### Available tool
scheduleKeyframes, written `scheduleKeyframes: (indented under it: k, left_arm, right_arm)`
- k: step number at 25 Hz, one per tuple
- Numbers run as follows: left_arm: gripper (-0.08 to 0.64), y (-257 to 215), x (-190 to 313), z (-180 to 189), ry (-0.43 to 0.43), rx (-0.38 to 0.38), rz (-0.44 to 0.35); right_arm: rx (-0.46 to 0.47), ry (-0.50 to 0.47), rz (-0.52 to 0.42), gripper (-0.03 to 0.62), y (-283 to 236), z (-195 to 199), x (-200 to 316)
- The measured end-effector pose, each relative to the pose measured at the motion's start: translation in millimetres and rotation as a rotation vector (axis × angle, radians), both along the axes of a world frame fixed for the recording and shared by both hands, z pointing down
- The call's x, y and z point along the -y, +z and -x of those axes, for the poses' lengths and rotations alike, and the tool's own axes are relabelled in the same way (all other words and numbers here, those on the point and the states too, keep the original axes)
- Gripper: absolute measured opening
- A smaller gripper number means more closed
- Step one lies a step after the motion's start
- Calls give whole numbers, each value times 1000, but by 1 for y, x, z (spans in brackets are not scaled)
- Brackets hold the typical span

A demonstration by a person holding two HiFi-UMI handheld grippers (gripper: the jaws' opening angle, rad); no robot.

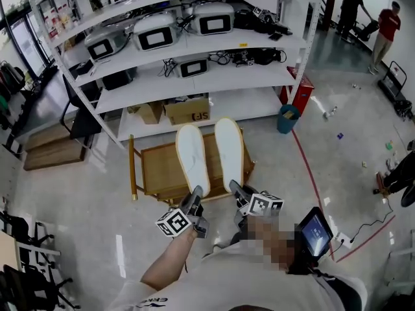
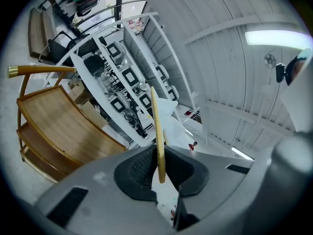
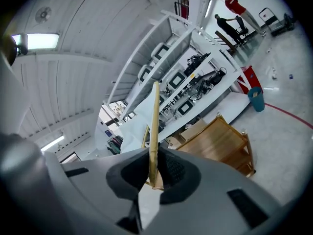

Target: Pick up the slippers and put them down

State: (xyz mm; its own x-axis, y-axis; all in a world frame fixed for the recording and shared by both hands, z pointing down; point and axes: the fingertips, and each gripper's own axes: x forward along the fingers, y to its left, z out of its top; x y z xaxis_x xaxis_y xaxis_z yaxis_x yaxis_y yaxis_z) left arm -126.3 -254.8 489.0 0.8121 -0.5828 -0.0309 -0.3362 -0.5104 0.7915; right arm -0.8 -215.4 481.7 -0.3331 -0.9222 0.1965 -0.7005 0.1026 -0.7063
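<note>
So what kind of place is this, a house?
Probably a workshop or storeroom, not a house: tall white shelves hold boxy machines with screens, cables and cardboard boxes, and the bare grey floor has a red line.

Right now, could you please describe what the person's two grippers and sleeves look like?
Both the left gripper and right gripper have grey moulded bodies with black textured pads, and each carries a white cube printed with black square markers. The person wears a white short-sleeved top.
</note>
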Motion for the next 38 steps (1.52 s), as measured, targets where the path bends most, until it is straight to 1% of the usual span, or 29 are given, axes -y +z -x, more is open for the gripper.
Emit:
scheduleKeyframes:
  k: [3, 9, 17, 24, 28, 33, 38]
  left_arm:
    - [34, 9, -1, -3, 12, -2, 29]
    - [34, 18, 14, -17, 16, -6, 47]
    - [34, 52, 33, -41, -8, 25, 111]
    - [34, 95, 49, -59, -29, 66, 206]
    - [34, 114, 59, -62, -43, 98, 255]
    - [34, 138, 76, -65, -53, 114, 311]
    - [34, 166, 81, -81, -39, 125, 365]
  right_arm:
    - [-3, 11, 19, 32, 8, -1, -2]
    - [6, 18, 42, 32, 20, -13, 11]
    - [11, -7, 115, 32, 57, -37, 33]
    - [40, -40, 207, 32, 93, -51, 54]
    - [50, -52, 268, 32, 117, -57, 65]
    - [54, -58, 321, 32, 137, -64, 85]
    - [59, -60, 375, 32, 164, -73, 93]
